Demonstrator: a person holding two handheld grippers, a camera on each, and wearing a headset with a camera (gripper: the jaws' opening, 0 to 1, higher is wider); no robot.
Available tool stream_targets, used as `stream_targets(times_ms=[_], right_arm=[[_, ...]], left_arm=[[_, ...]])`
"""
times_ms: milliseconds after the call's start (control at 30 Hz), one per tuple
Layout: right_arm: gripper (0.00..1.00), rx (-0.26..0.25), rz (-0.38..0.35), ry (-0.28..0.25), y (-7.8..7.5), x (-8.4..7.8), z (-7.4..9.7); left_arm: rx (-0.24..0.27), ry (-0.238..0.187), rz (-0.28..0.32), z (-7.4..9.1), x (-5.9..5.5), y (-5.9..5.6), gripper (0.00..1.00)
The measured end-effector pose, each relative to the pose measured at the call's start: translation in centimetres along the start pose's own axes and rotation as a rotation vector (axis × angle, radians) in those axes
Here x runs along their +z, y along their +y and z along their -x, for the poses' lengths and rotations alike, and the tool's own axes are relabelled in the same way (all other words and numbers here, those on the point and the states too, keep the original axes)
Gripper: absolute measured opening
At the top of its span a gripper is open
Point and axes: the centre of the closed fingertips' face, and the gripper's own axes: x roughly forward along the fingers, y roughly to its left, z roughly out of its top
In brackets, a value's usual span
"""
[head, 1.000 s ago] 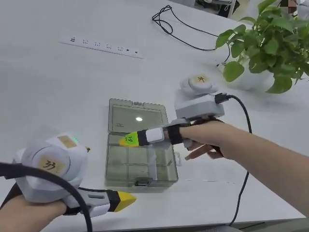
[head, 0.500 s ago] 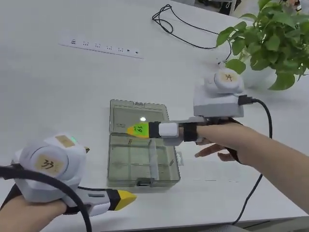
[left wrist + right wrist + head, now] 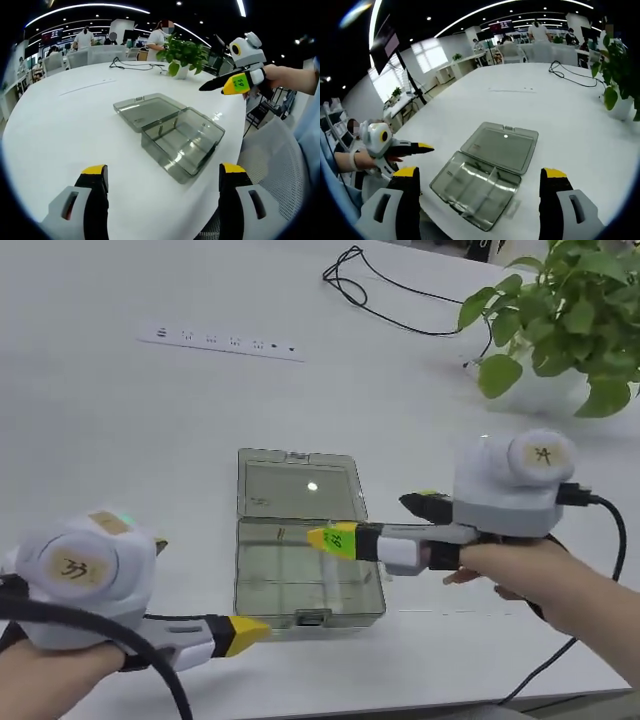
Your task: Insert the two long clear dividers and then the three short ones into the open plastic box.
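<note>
Left gripper [image 3: 162,169] and right gripper [image 3: 480,172]: fingers apart, empty. The open plastic box [image 3: 305,575] rests on the counter [image 3: 150,440] ahead of both finger pairs. Clear dividers [image 3: 487,184] stand inside it, count indeterminate. Judgement: insertion appears near complete. The next move calls for checking the count and seating.

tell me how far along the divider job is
Done: clear dividers already stand in the open box, splitting it into compartments; I cannot count whether all five are in. In hand: nothing; the left gripper and right gripper are both open and empty, near the box. Left: probably only checking that each divider is seated.
</note>
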Motion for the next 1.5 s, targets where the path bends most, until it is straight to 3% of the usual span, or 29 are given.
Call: stream_targets(times_ms=[167,200,400,433,500,567,700,733,867,1167,1500], right_arm=[[1.0,0.001,0.005,-0.064,-0.3,-0.3,1.1],[1.0,-0.013,-0.005,-0.05,-0.6,-0.7,1.2],[1.0,-0.02,-0.01,-0.078,-1.2,-2.1,2.6],[1.0,-0.027,-0.015,-0.094,-1.4,-2.2,2.8],[1.0,-0.028,-0.022,-0.11,-1.6,-2.4,3.2],[1.0,-0.042,-0.026,-0.109,-1.9,-2.9,3.6],[1.0,-0.046,-0.045,-0.12,-2.2,-3.5,4.2],[1.0,-0.051,-0.052,-0.123,-2.4,-3.6,4.4],[1.0,-0.057,-0.063,-0.14,-2.5,-3.7,4.7],[1.0,-0.064,-0.074,-0.16,-3.1,-4.1,5.6],[0.98,-0.074,-0.093,-0.165,-3.6,-4.5,6.1]], left_arm=[[0.064,-0.006,0.033,0.8,0.0,2.1,0.92],[0.072,-0.01,0.039,1.0,0.0,2.4,0.92],[0.2,0.003,0.08,2.2,-0.4,5.8,0.9],[0.242,0.03,0.088,2.6,-1.0,6.6,0.88],[0.28,0.042,0.089,2.9,-1.3,7.6,0.86],[0.318,0.082,0.094,3.3,-2.1,8.6,0.83],[0.345,0.144,0.085,3.6,-3.2,10.0,0.73],[0.354,0.191,0.085,3.9,-3.9,10.3,0.72],[0.374,0.273,0.072,4.4,-5.0,11.1,0.64],[0.362,0.358,0.06,4.0,-6.0,11.4,0.55],[0.348,0.37,0.076,4.0,-5.9,11.3,0.42]])
